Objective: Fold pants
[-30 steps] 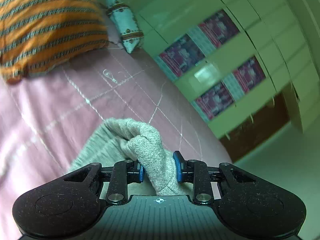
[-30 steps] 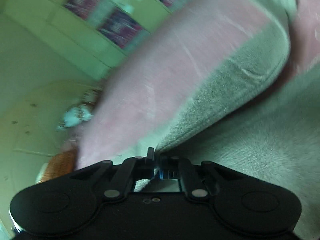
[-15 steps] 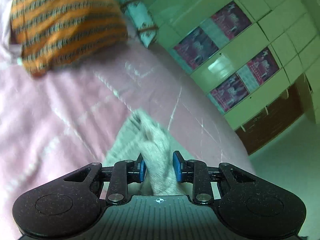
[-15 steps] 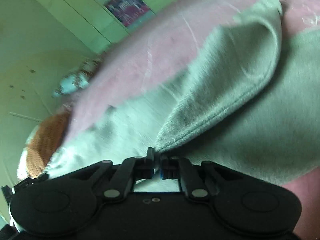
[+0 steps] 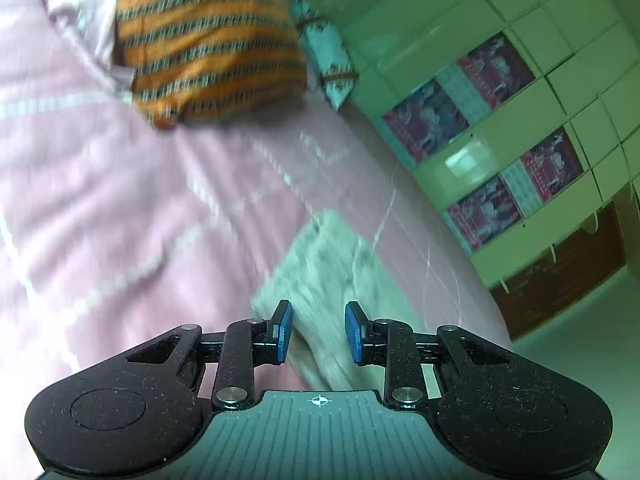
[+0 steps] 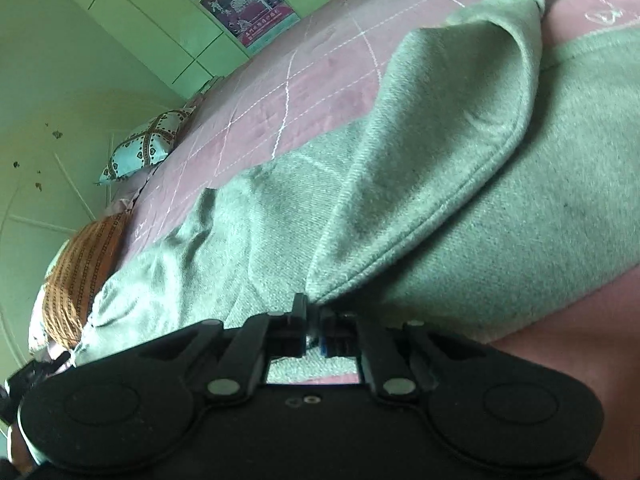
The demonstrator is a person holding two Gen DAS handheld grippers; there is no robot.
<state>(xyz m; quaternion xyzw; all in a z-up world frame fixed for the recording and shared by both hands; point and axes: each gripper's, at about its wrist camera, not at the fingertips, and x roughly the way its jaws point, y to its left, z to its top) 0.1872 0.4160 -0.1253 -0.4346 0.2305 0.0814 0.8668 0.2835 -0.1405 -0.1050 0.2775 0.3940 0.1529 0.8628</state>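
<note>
The grey knit pants (image 6: 460, 184) lie on a pink quilted bed (image 6: 304, 72). In the right wrist view my right gripper (image 6: 314, 322) is shut on the hemmed edge of one fold, which rises over the flat layer beneath. In the left wrist view my left gripper (image 5: 318, 332) holds its blue pads (image 5: 283, 330) apart, with a bunched end of the pants (image 5: 324, 280) between them; the pads do not press the cloth. The view is blurred.
An orange striped pillow (image 5: 208, 40) and a small patterned cushion (image 5: 326, 60) lie at the head of the bed. Green cabinets with posters (image 5: 480, 128) stand past the bed's right edge. The same pillow (image 6: 80, 264) shows at left in the right wrist view.
My left gripper has opened wider and the bunched cloth has dropped flatter onto the bed. My right gripper has carried its fold along, showing more of the spread pants.
</note>
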